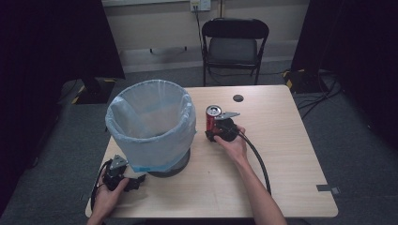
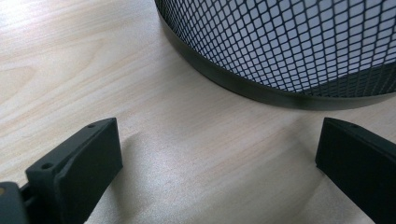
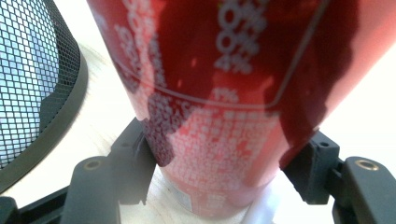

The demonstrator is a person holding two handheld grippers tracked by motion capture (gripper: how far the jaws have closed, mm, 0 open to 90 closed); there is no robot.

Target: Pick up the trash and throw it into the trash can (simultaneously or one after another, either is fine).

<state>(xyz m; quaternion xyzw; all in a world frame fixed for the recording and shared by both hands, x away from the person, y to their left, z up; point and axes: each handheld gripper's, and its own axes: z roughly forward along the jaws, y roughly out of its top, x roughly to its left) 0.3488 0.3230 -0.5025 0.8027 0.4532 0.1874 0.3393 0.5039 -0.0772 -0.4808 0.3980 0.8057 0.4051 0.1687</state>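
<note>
A red drink can (image 1: 213, 118) stands upright on the wooden table (image 1: 286, 154), just right of a black mesh waste bin (image 1: 150, 124) lined with a pale blue bag. My right gripper (image 1: 214, 131) is shut on the can low down. In the right gripper view both jaws press the sides of the can (image 3: 224, 93), with the right gripper (image 3: 222, 158) midway. At the table's front left my left gripper (image 1: 133, 182) lies open and holds nothing. The left gripper view has the left gripper (image 2: 219, 154) aimed at the bin's base (image 2: 261, 88) over bare wood.
The bin's mesh wall (image 3: 28, 70) is close to the can's left side. A round cable hole (image 1: 238, 98) sits at the table's far edge. Beyond the table stands a black folding chair (image 1: 233, 44). Bare wood stretches to the right and front.
</note>
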